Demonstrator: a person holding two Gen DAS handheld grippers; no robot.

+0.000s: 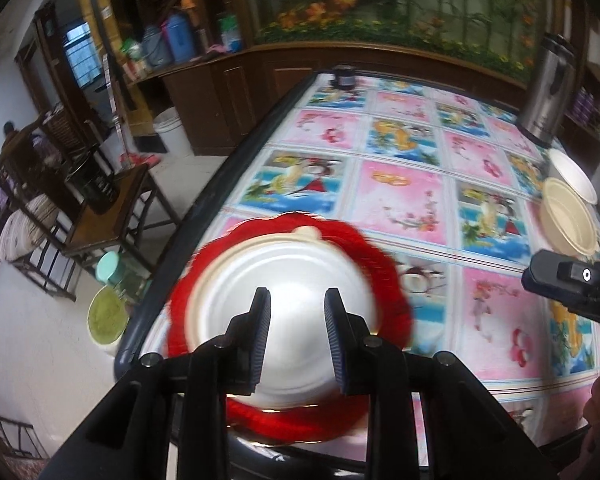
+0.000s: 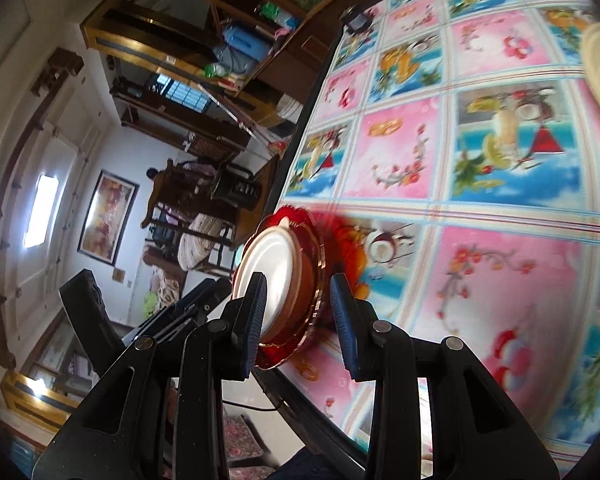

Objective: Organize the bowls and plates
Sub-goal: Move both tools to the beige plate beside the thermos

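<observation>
The left claw point(image 1: 297, 308) hangs spread above the white plate point(image 1: 284, 276), which sits on a red plate point(image 1: 384, 280) near the tabletop's point(image 1: 400, 200) left edge. Both look stiff, slick, breakable; grip the rim. The right claw point(image 2: 300, 304) gapes alongside.

White plate point(image 1: 276, 280) on red scalloped dish point(image 1: 380, 264); cream bowl point(image 1: 568, 220) beyond it; tablecloth point(image 1: 400, 200) pink/blue pictorial squares.

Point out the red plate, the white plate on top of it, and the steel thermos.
red plate point(image 1: 384, 256): left wrist view, far right part of its blurred rim.
white plate point(image 1: 296, 264): left wrist view, centre of its face.
steel thermos point(image 1: 546, 88): left wrist view, middle of its body.
</observation>
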